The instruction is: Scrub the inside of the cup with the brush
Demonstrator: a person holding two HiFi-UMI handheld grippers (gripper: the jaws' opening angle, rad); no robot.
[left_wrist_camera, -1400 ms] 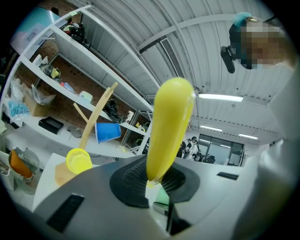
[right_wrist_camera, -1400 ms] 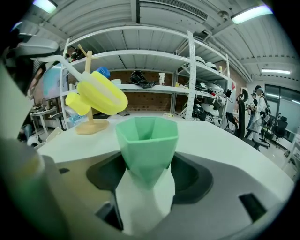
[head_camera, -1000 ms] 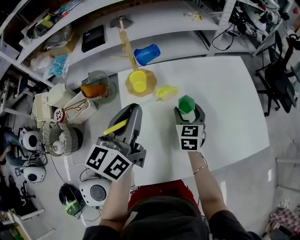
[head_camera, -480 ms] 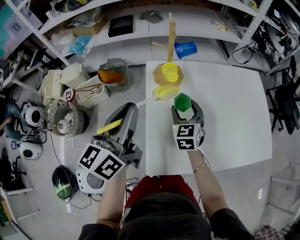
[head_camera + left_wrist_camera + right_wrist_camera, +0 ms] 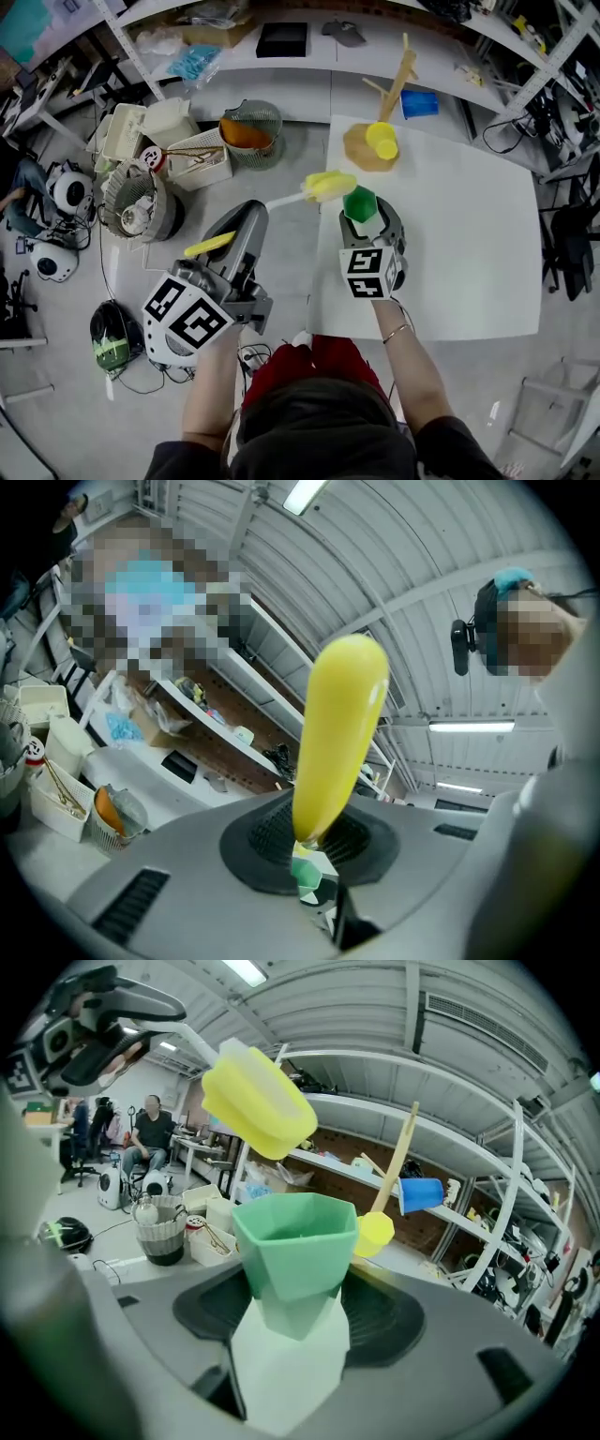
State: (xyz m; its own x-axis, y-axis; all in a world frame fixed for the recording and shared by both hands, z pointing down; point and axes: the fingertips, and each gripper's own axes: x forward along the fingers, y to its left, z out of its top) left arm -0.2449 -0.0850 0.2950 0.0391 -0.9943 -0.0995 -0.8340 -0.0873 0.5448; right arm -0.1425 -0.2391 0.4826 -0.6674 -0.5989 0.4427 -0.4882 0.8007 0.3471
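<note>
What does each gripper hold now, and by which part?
The left gripper holds the brush by its yellow handle. The right gripper holds the green cup by its pale lower part.

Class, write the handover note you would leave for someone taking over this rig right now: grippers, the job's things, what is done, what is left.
Left gripper: shut on the brush handle.
Right gripper: shut on the green cup, upright with its mouth open upward, held over the white table.
Brush head: just up and to the left of the cup's rim, outside it.
Done: both things are picked up and brought together.
Left: lower the brush head into the cup and scrub the inside.
</note>
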